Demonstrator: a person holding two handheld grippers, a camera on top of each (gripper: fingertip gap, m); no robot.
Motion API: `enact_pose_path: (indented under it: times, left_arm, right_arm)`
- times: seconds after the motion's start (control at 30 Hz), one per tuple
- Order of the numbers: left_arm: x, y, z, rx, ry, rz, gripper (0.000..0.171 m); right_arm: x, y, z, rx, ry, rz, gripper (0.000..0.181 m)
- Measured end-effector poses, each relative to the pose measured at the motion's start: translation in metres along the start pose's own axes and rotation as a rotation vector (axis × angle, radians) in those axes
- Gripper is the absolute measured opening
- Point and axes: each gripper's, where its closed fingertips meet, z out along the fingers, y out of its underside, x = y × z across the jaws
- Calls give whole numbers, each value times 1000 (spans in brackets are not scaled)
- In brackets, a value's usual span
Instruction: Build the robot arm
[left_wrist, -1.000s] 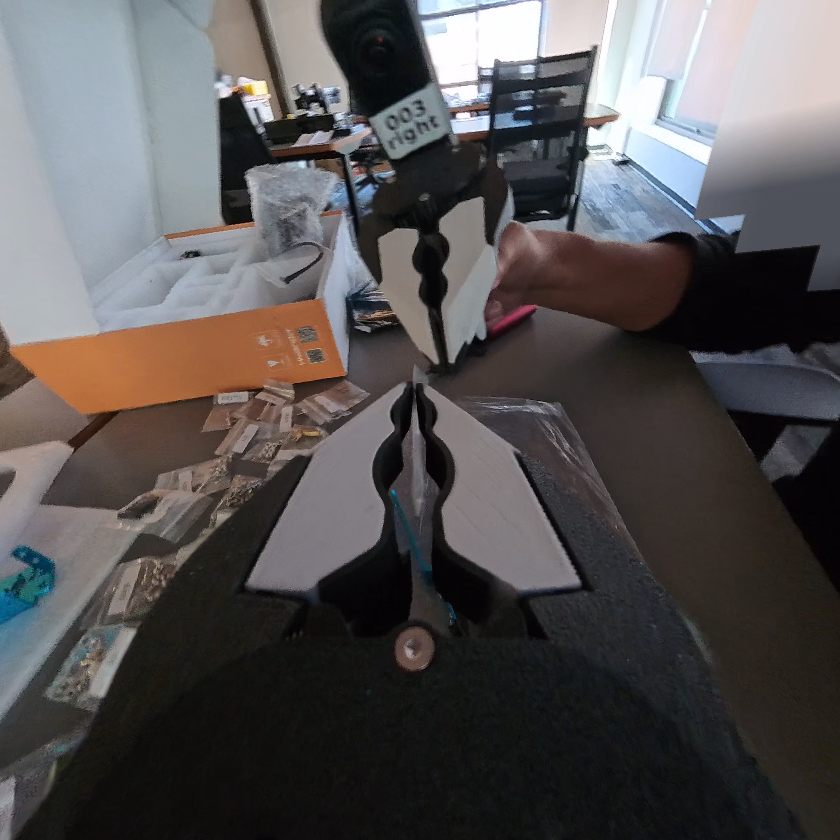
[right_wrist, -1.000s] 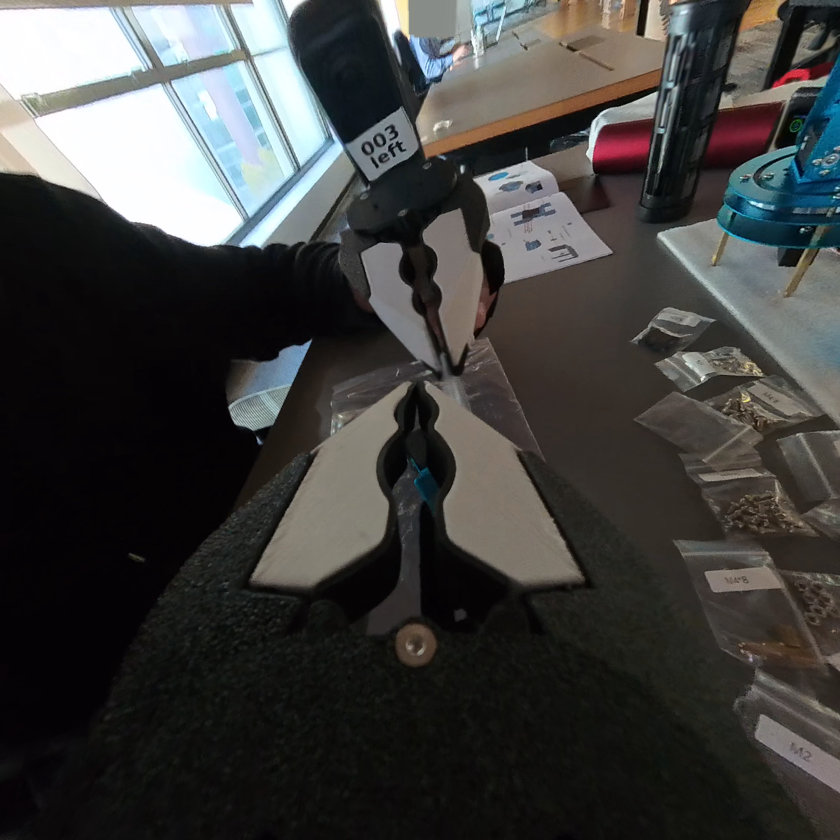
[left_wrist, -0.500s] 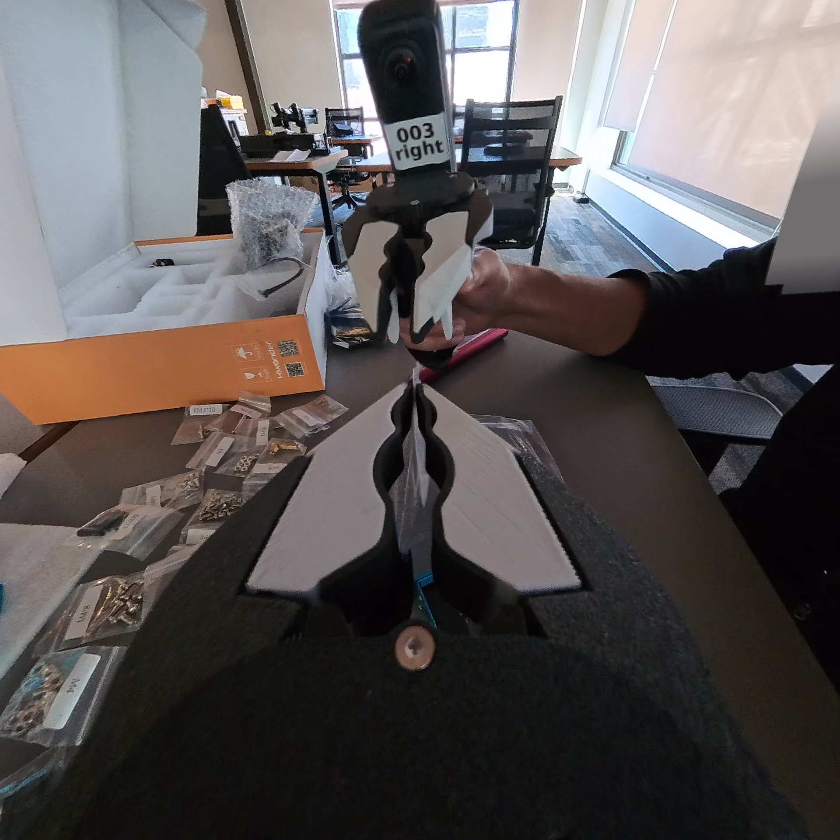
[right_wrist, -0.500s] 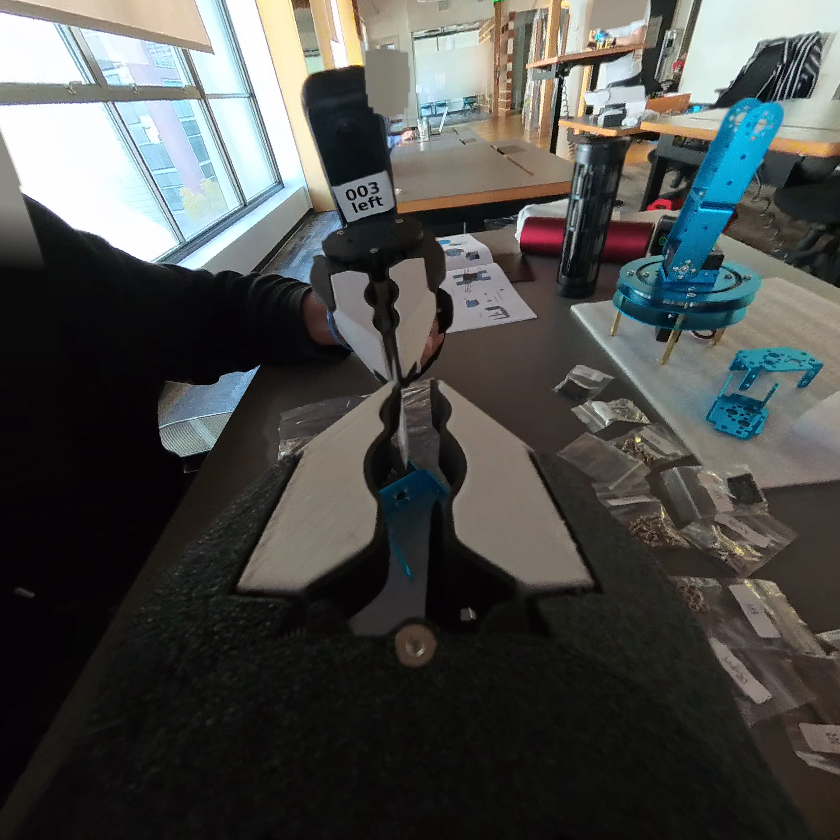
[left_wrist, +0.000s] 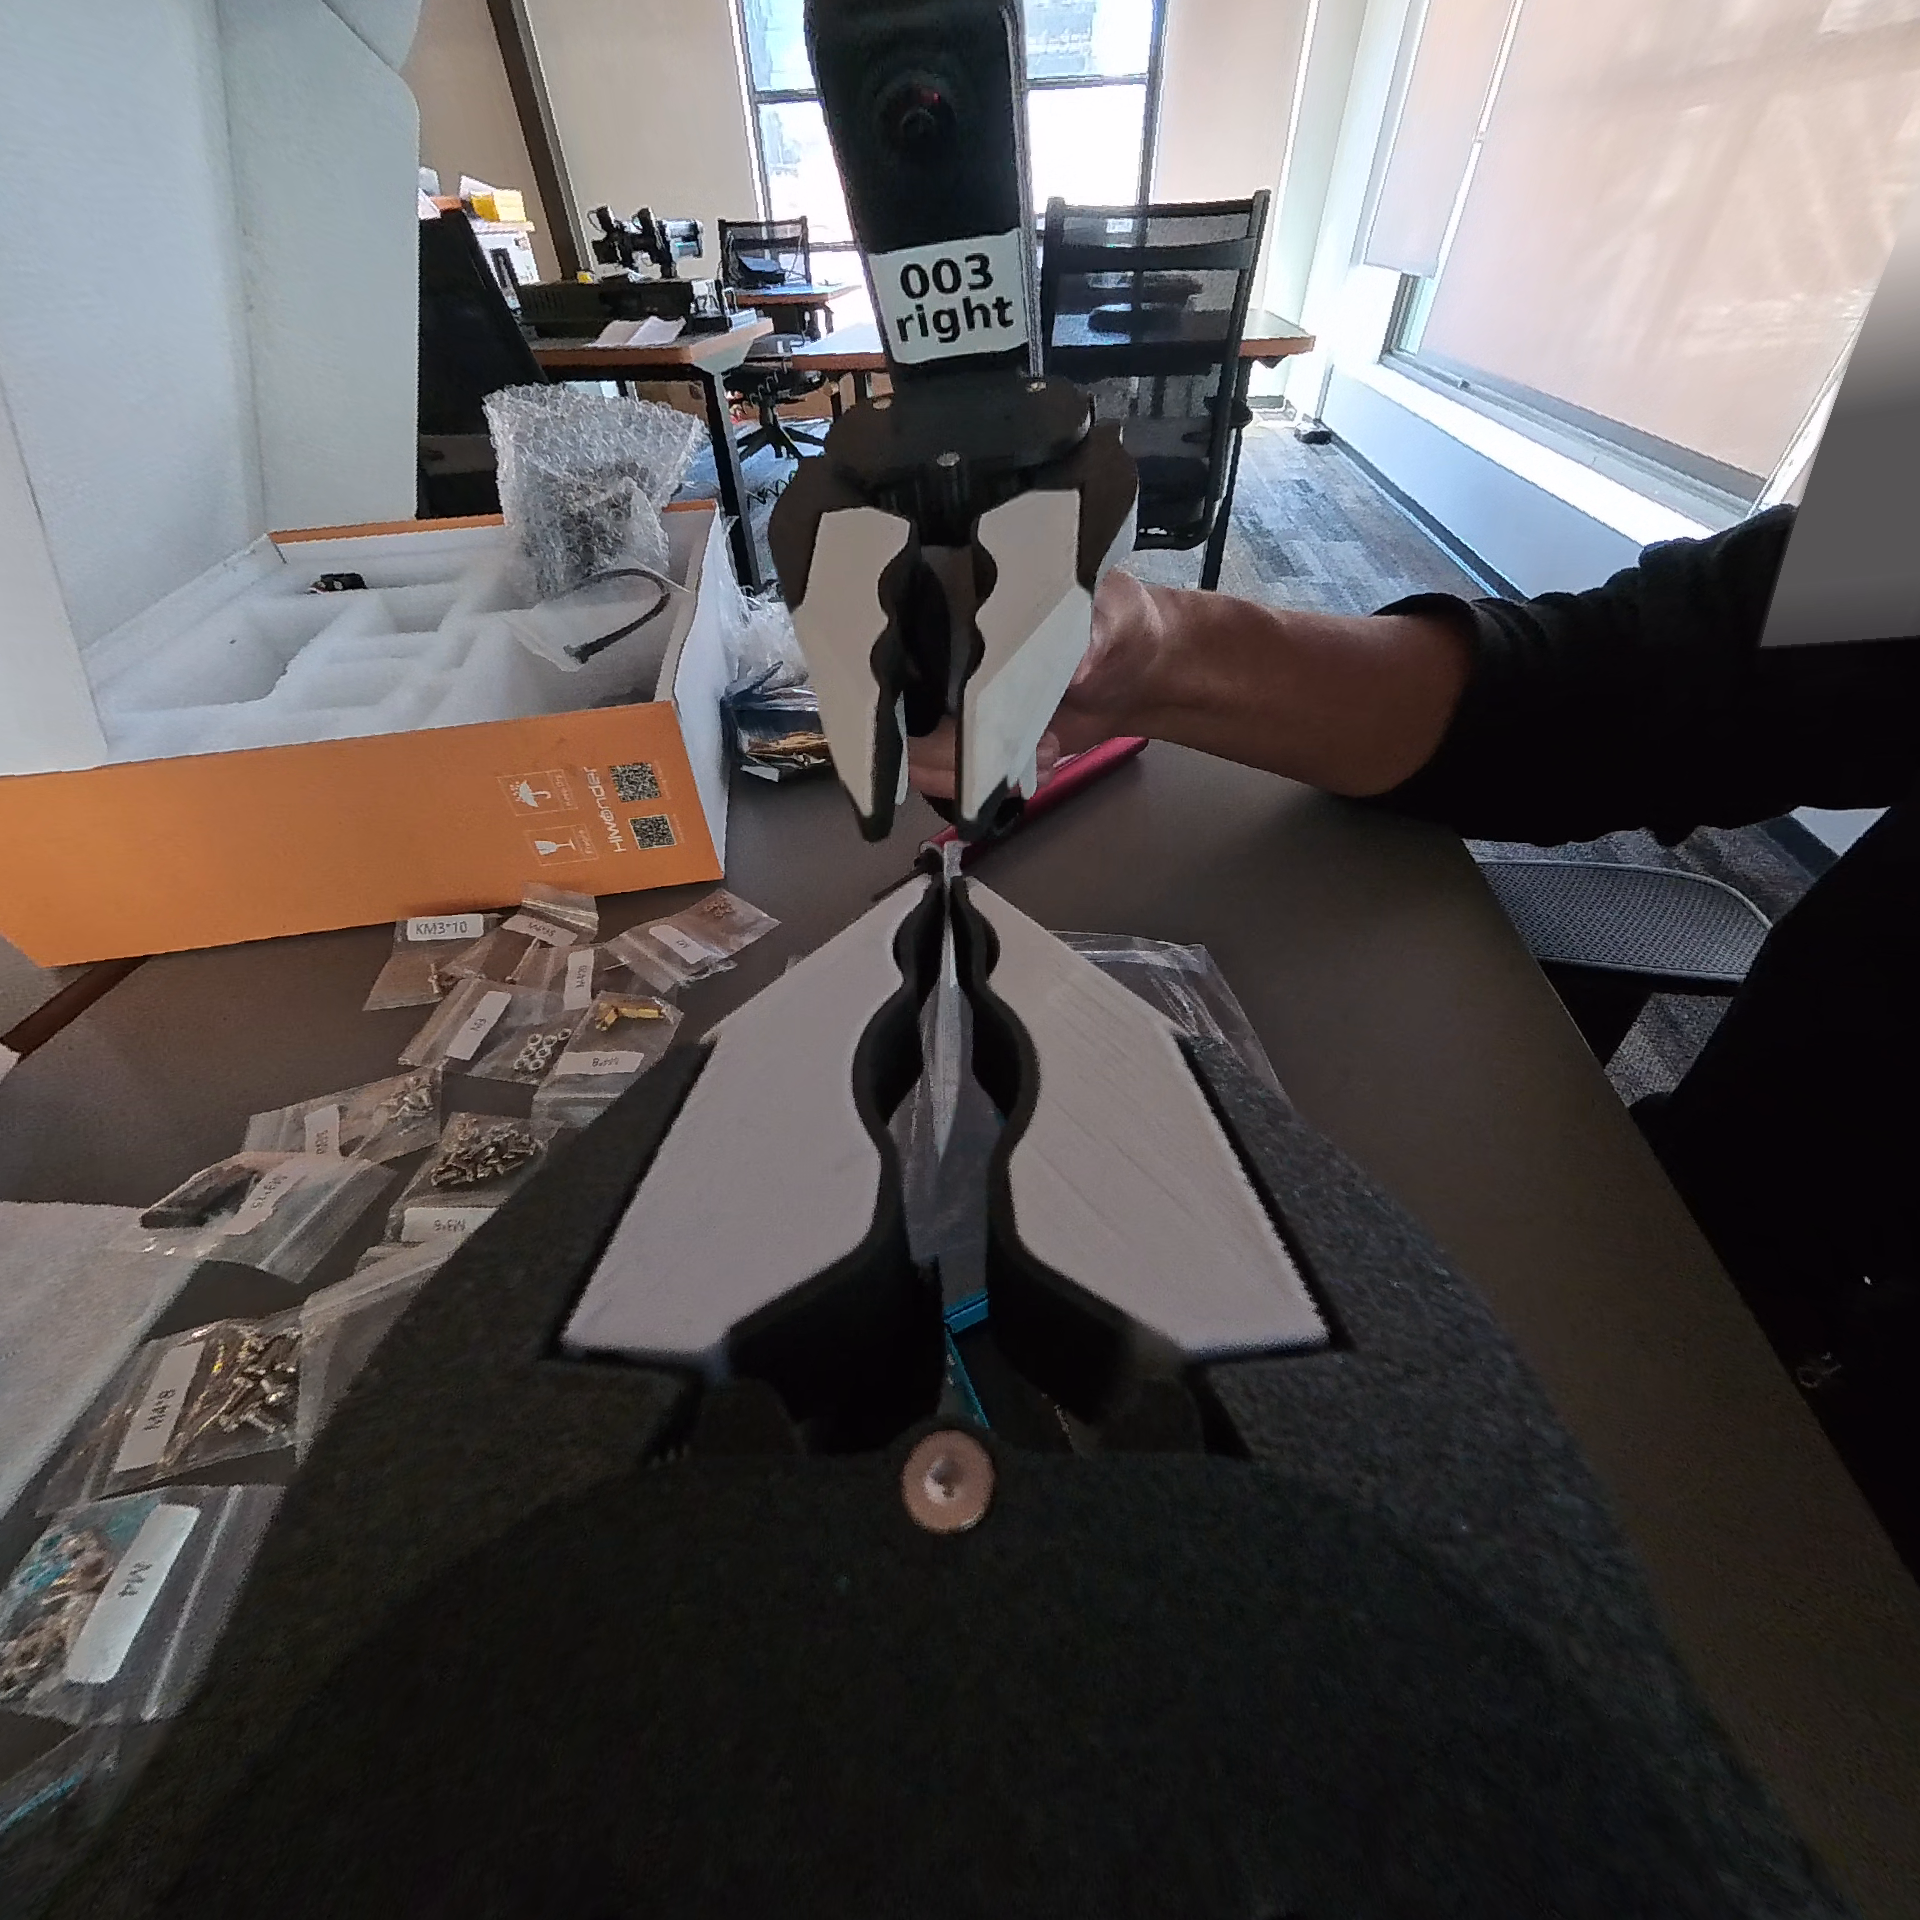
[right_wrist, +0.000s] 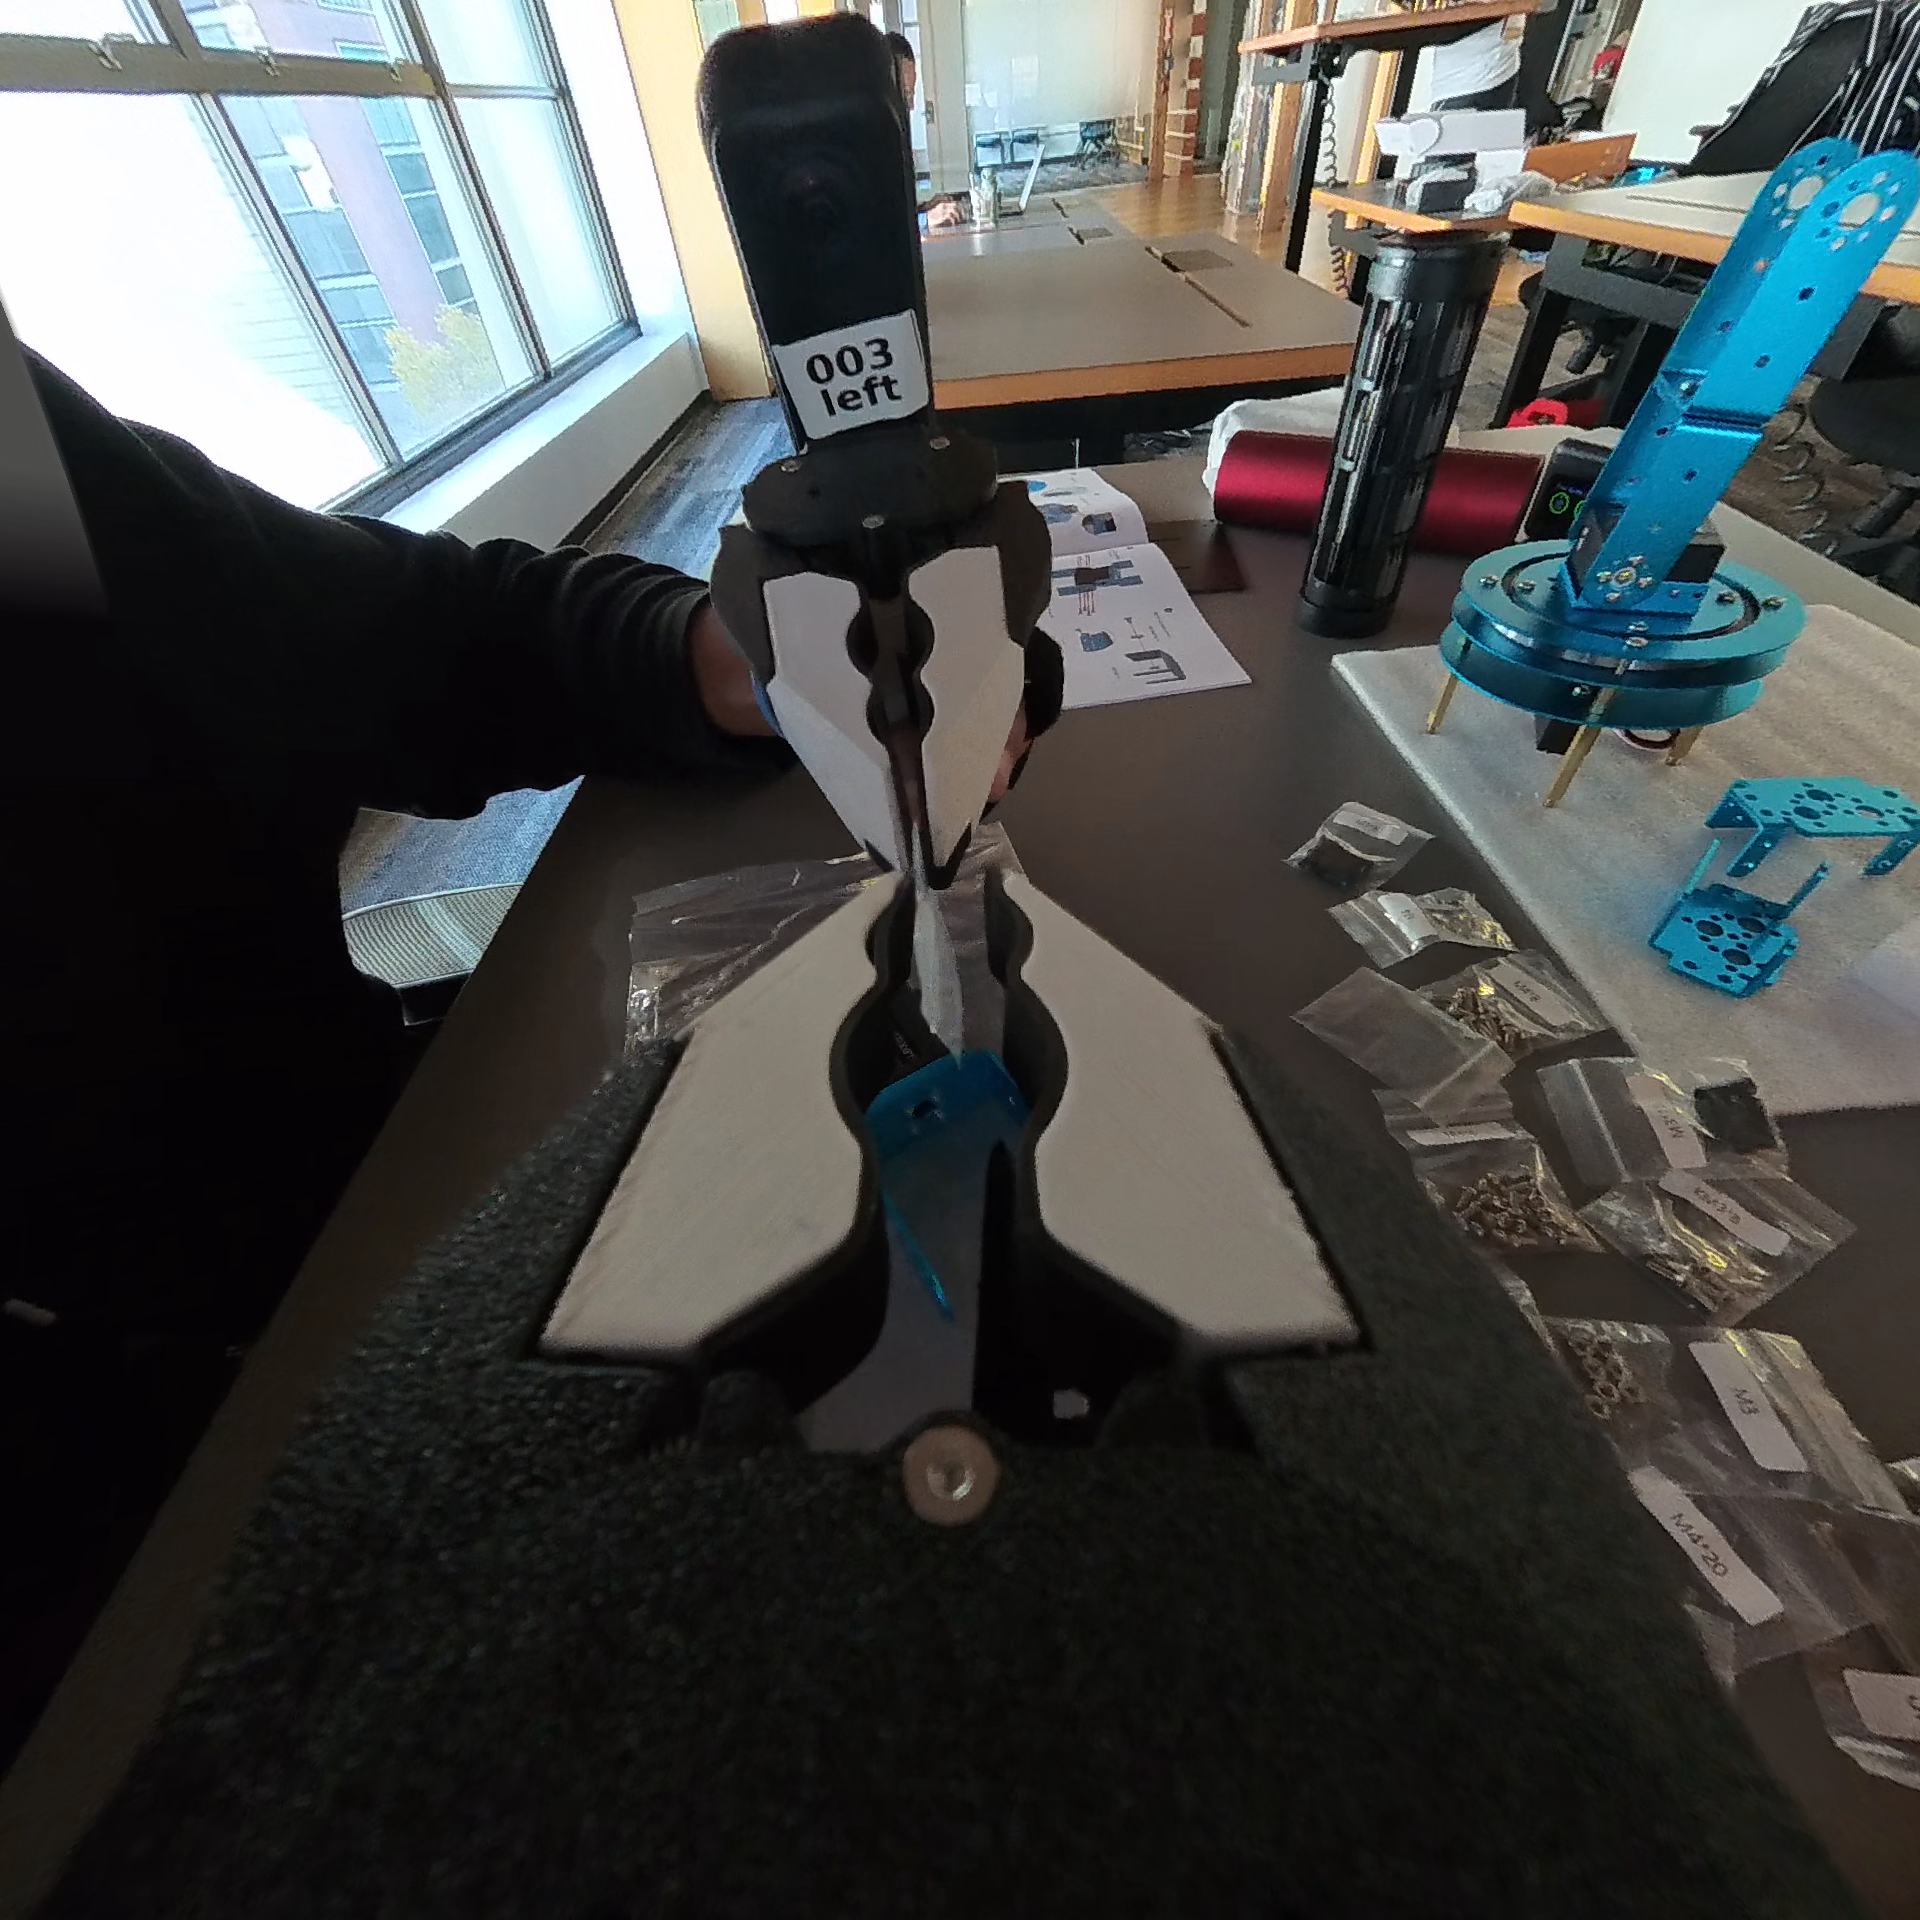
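Note:
My left gripper (left_wrist: 951, 899) is shut on a clear plastic bag (left_wrist: 952, 997) that holds a blue metal bracket (right_wrist: 935, 1122). It holds the bag above the dark table (left_wrist: 1351, 1039). My right gripper (right_wrist: 945, 888) faces it tip to tip. Its fingers stand apart on either side of the bag and do not pinch it. In the left wrist view the right gripper (left_wrist: 930, 826) shows open just beyond my left fingertips. In the right wrist view the left gripper (right_wrist: 920, 873) shows shut on the bag's edge.
An open orange box (left_wrist: 364, 821) with white foam stands at the left. Small bags of screws (left_wrist: 468, 1049) lie by it and show in the right wrist view (right_wrist: 1558, 1143). A blue robot base (right_wrist: 1621, 623), a loose blue bracket (right_wrist: 1787, 883), a black bottle (right_wrist: 1392, 436) and a booklet (right_wrist: 1122, 623) are farther off. My left and right fingertips are right by each other. The blue robot base (right_wrist: 1621, 623) is about equally far from each gripper, around 30 cm.
The right gripper was shut on the bag and has opened and let go of it. Both grippers have risen and levelled out. The left gripper keeps its hold.

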Motion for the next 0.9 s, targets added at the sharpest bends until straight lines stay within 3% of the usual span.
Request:
enact_pose_path:
  times: [0.9]
  left_arm:
    - [3, 3, 2, -13, 15, 6, 0]
  right_arm:
    - [-1, -2, 1, 14, -7, 10, 13]
